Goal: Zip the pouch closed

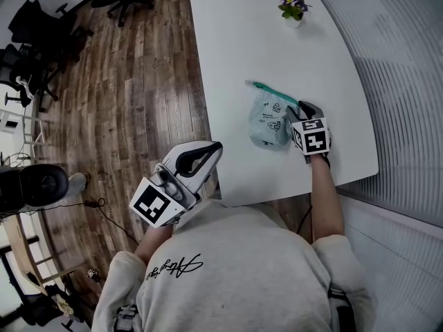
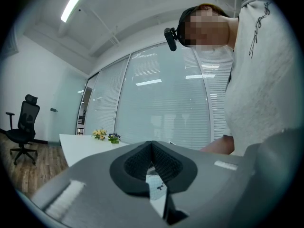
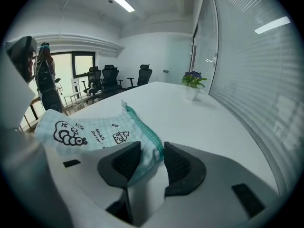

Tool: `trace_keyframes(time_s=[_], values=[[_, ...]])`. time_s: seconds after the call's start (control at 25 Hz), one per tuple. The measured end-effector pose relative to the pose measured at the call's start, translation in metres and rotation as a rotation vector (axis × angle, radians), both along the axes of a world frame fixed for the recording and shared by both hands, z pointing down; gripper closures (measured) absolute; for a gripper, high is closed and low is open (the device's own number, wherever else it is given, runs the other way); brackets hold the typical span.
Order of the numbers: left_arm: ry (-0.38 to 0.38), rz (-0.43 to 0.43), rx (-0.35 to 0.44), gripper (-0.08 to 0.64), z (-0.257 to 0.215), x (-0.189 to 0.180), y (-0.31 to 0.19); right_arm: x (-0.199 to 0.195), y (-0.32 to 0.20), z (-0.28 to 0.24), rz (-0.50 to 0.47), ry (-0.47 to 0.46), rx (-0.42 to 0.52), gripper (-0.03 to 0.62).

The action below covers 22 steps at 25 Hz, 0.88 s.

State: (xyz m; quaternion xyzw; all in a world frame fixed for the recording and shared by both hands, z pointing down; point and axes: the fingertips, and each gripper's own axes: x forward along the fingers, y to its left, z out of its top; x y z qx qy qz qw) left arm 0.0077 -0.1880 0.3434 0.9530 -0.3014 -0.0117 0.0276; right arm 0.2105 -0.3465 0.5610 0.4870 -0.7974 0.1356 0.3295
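One pouch (image 1: 270, 120), one worktop (image 1: 235, 61), one left gripper (image 2: 152, 146), one right gripper (image 3: 153, 158), two flower pots, yellow-flowered (image 2: 99, 134) and purple-flowered (image 2: 114, 137), and at least three office chairs (image 3: 144, 75) are counted.

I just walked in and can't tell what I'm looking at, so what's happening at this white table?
A person is working with a handheld gripper in each hand. The right gripper sits at the near end of a small printed pouch on the white table, its jaws around the teal zipper's end; whether they pinch it is unclear. The left gripper is shut, empty, held back off the table.
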Motion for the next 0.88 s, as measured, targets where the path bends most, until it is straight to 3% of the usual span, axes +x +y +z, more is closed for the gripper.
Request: trace_keyframes(time_s=[0.32,0.88], values=[[-0.002,0.030,0.007,0.558,-0.0007,0.0041,0.0028,-0.0034,0.0053,-0.0001,-0.056,0.056,0.034,0.499],[-0.002,0.046,-0.002,0.558,-0.0011,0.0034,0.0071,-0.0037,0.0101,-0.0051,-0.053,0.065,0.078,0.537]])
